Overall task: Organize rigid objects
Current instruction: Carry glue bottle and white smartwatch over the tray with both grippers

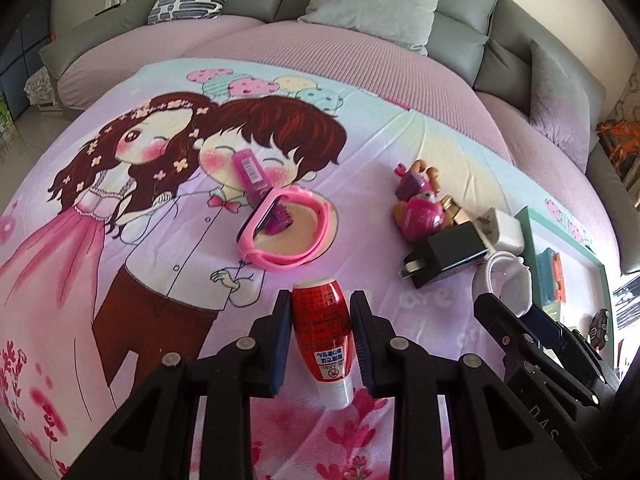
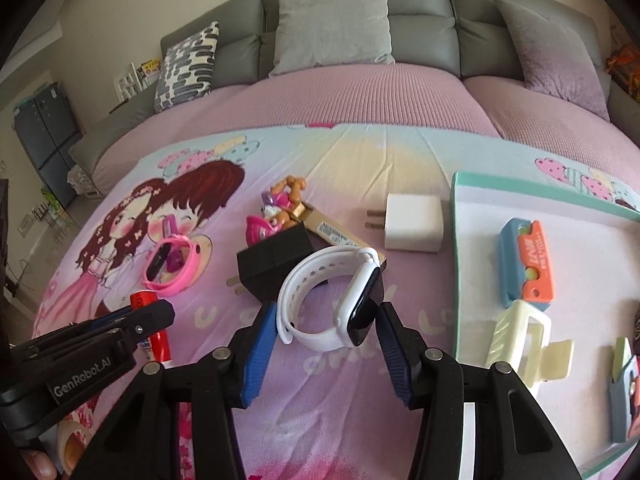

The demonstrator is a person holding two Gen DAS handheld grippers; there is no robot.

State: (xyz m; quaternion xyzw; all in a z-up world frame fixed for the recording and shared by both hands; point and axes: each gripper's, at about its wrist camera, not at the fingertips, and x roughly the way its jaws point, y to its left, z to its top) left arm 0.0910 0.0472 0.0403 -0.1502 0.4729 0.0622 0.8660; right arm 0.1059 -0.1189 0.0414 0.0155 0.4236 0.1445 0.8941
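Note:
A red bottle with a white cap [image 1: 322,320] lies lengthwise between the pads of my left gripper [image 1: 320,312], which is shut on it just over the cartoon blanket. The right wrist view shows a white smartwatch [image 2: 320,268] with a dark face. My right gripper [image 2: 327,308] is shut on it, one blue pad on the strap and the other on the watch body. The watch sits in front of a black charger [image 2: 276,260]. To its right is the teal-rimmed tray [image 2: 454,240], which holds a blue and orange case [image 2: 526,264] and a cream hair clip [image 2: 520,340].
On the blanket lie a pink watch [image 1: 288,232] over a purple comb, a purple tube [image 1: 252,176], a pink toy dog [image 1: 420,200], a cardboard box and a white charger [image 2: 414,222]. Grey sofa cushions [image 2: 332,24] line the back. The two grippers are close together.

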